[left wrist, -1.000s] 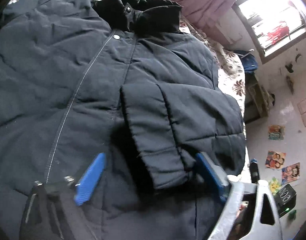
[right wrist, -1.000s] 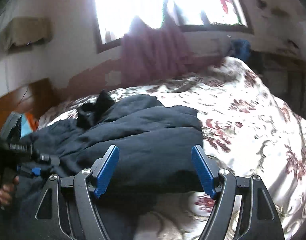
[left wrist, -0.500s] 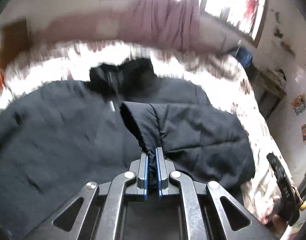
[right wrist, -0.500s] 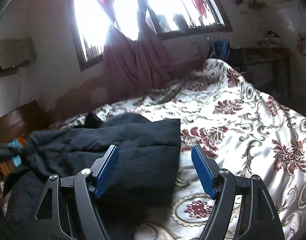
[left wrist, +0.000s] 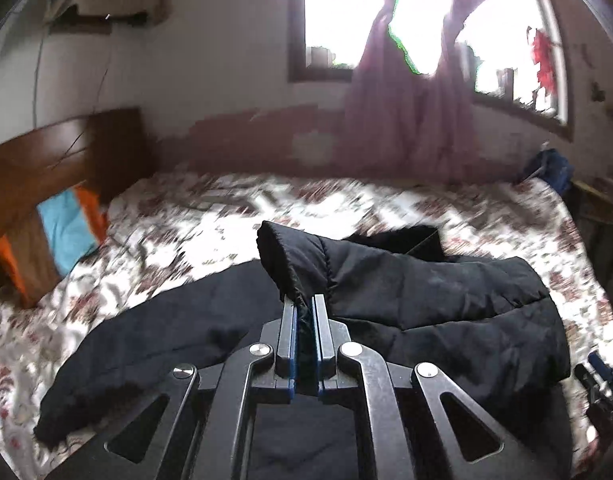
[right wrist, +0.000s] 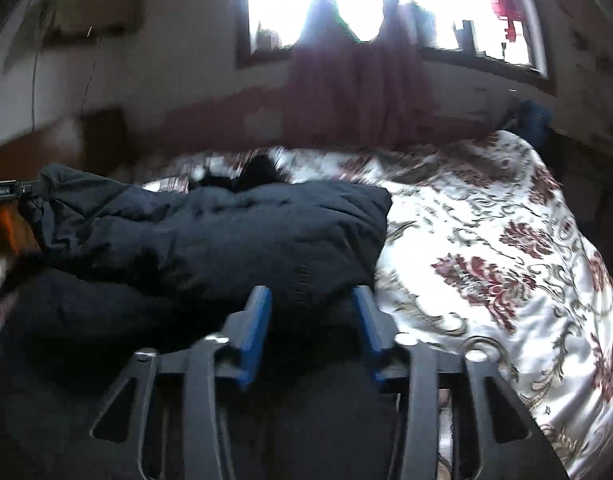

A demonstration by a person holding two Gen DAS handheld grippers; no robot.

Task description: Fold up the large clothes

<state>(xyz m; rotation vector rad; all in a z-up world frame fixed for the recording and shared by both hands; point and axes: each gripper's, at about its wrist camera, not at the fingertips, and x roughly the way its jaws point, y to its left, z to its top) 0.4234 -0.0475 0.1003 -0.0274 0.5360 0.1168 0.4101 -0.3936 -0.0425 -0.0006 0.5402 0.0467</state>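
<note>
The jacket (left wrist: 426, 292) is matt quilted cloth, the bedspread (right wrist: 486, 240) glossy satin-like fabric (headboard (left wrist: 46, 160) polished wood).

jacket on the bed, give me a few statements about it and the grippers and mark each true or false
1. The left gripper is shut on the cuff of the jacket sleeve. True.
2. The jacket is bright red. False: it is dark, close to black or navy.
3. The jacket lies on a floral bedspread. True.
4. The right gripper stands over bare bedspread, far from the jacket. False: dark jacket fabric sits between its closing jaws.
5. The curtains at the window are fully drawn across the glass. False: they are gathered, and bright panes show on both sides.
</note>
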